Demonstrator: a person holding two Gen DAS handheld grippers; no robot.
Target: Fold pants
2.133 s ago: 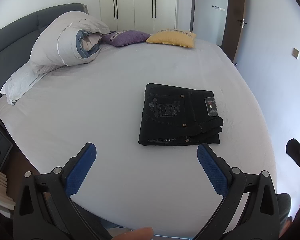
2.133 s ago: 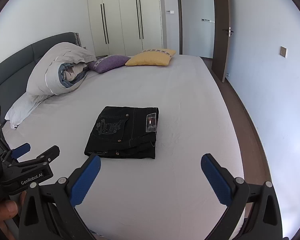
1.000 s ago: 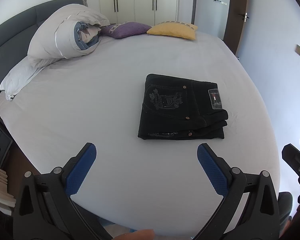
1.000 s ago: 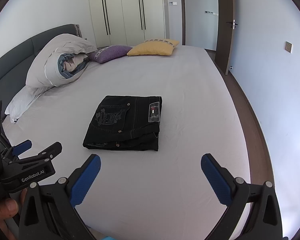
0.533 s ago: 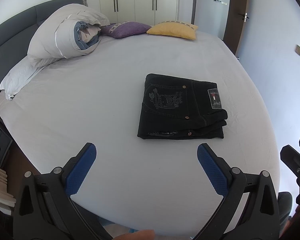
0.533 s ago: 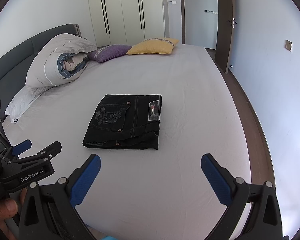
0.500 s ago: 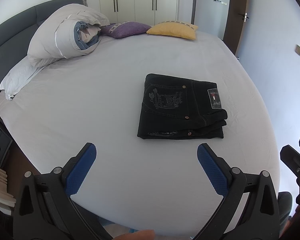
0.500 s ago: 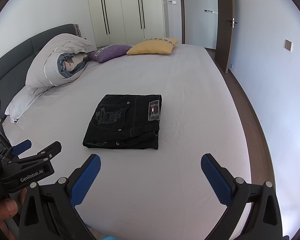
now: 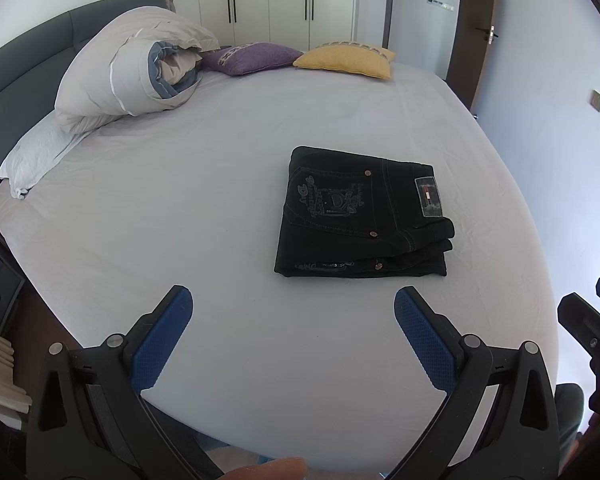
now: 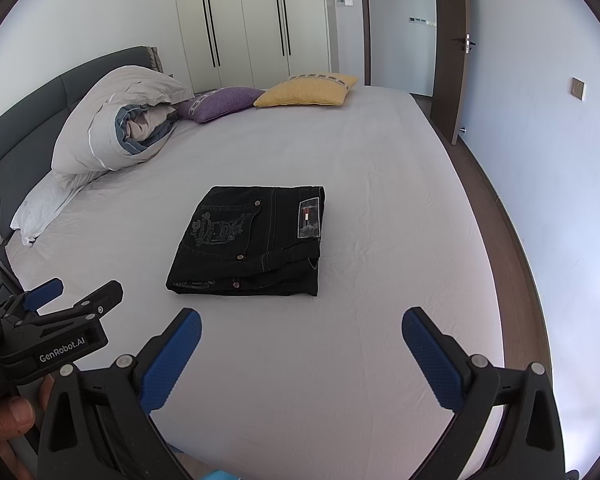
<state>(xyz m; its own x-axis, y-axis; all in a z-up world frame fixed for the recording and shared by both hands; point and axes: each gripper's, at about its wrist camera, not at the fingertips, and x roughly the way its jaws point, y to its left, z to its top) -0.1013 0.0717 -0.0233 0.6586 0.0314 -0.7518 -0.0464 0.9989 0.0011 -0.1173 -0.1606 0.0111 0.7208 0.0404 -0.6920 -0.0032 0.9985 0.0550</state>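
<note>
A pair of black jeans [image 9: 360, 216] lies folded into a compact rectangle on the white bed sheet [image 9: 220, 184], back pocket and waist label facing up; the same jeans [image 10: 252, 240] sit centre in the right wrist view. My left gripper [image 9: 293, 336] is open, held back from the jeans above the bed's near edge, nothing between its blue pads. My right gripper [image 10: 301, 356] is open too, also short of the jeans and touching nothing. The left gripper [image 10: 64, 292] shows at the lower left of the right wrist view, held by a hand [image 10: 8, 420].
A rolled duvet [image 9: 132, 68] and a white pillow [image 9: 36, 156] lie by the grey headboard. A purple cushion [image 9: 256, 56] and a yellow cushion [image 9: 344, 60] sit at the far edge. Wardrobes, a door [image 10: 452, 52] and a wall lie beyond.
Both views have shifted slightly over the two seconds, with the jeans a little higher in frame. In the last half second nothing visibly moved. Both grippers stayed open.
</note>
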